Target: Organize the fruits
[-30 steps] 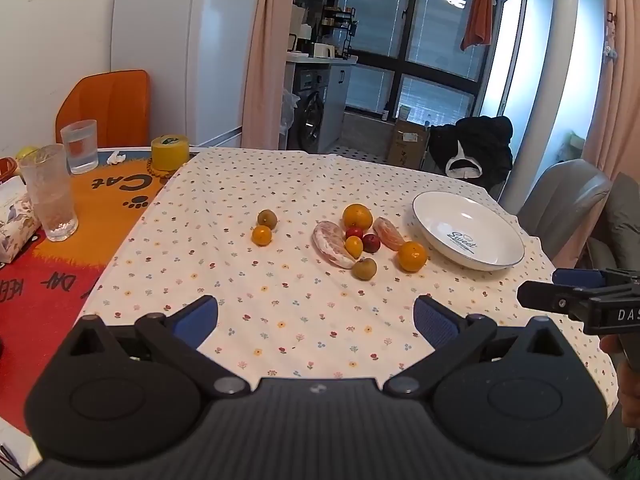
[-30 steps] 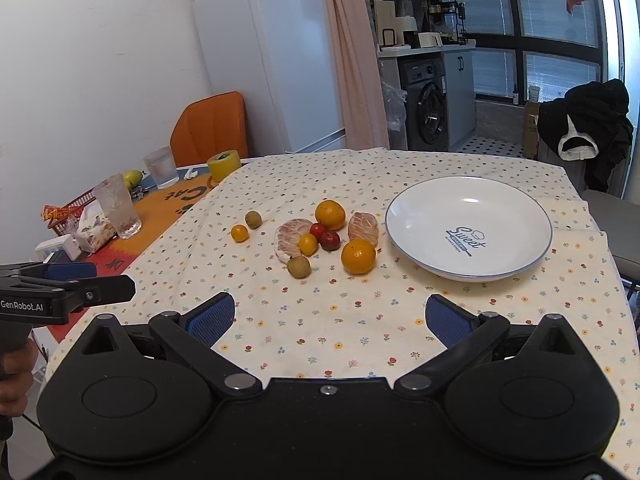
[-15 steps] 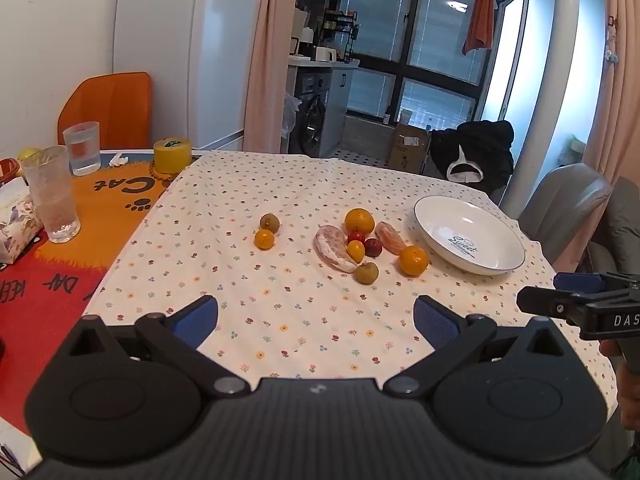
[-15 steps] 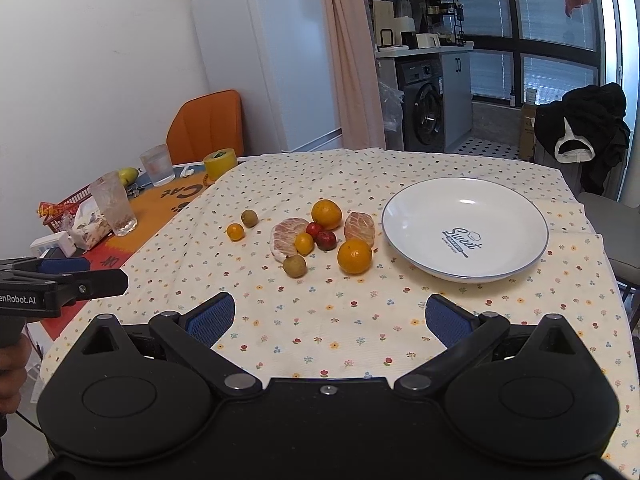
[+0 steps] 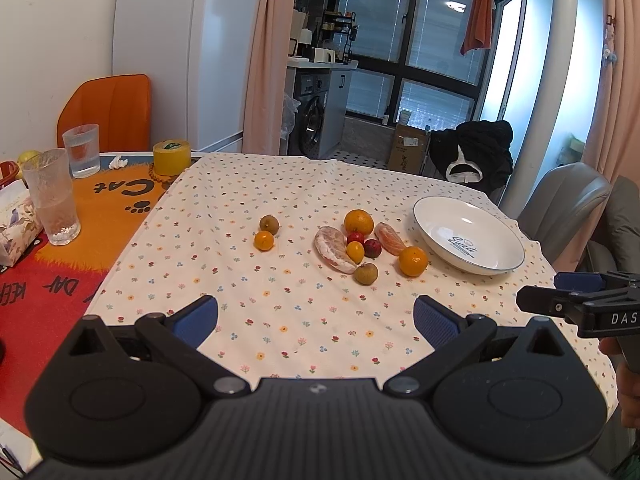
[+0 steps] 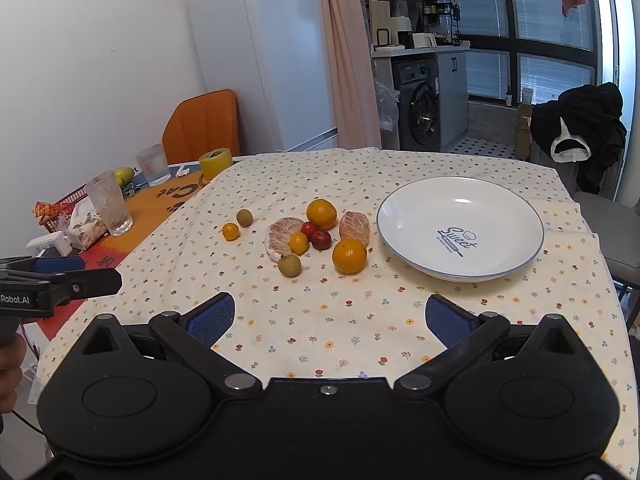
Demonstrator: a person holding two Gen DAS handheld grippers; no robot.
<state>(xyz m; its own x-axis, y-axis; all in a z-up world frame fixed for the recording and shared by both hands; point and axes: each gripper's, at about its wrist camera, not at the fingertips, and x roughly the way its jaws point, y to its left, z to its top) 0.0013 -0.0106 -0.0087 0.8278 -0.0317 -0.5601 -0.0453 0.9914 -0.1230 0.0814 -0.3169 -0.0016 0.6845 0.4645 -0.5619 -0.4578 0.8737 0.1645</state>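
Note:
Several fruits lie on the flowered tablecloth (image 6: 320, 320): two oranges (image 6: 349, 255) (image 6: 321, 213), two peeled pomelo pieces (image 6: 281, 236) (image 6: 354, 227), small red fruits (image 6: 321, 239), a yellow kumquat (image 6: 299, 242), a brown longan (image 6: 289, 265). A small orange fruit (image 6: 230, 231) and another brown one (image 6: 244, 217) sit apart to the left. An empty white plate (image 6: 460, 227) marked "Sweet" stands to the right. My left gripper (image 5: 316, 318) and right gripper (image 6: 328, 318) both hover open over the near table edge, short of the fruit, holding nothing.
Two glasses (image 5: 52, 196) (image 5: 82, 150), a yellow tape roll (image 5: 172, 157) and a tissue pack (image 5: 14, 220) stand on the orange mat at the left. An orange chair (image 5: 106, 110) and a grey chair (image 5: 560, 204) flank the table. A fridge stands behind.
Both grippers have drawn back and risen slightly, so the fruit and plate look a little farther away. Nothing on the table has moved.

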